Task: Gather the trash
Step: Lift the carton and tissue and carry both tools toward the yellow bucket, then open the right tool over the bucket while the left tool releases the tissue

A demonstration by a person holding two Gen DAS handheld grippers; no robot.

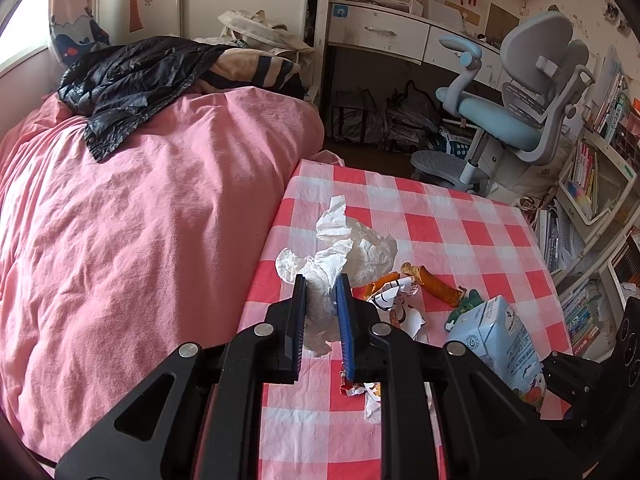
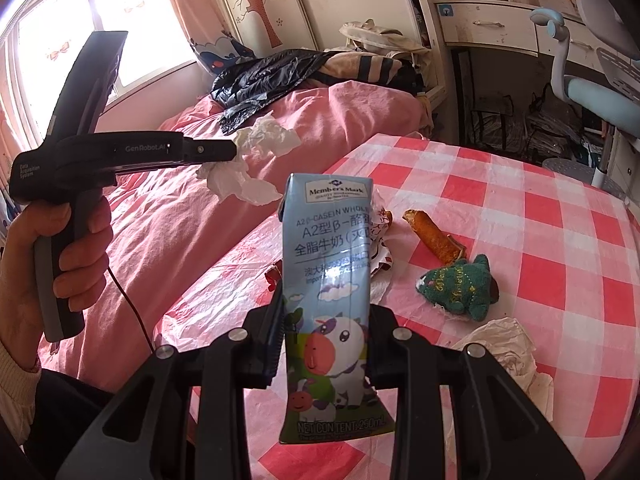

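Tissue (image 1: 324, 280) between left claw (image 1: 322, 300) pads, carton (image 2: 332, 300) in right claw (image 2: 326, 320).

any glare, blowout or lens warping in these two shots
Right wrist view: the window is blown out white, and a bright streak of glare crosses the milk carton. Left wrist view: a smaller blown-out window patch at the left edge. Both views: fisheye bending curves the checkered tablecloth and darkens the corners.

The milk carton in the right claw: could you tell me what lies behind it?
Behind the milk carton a crumpled printed wrapper shows on the checked tablecloth; the rest of it is covered.
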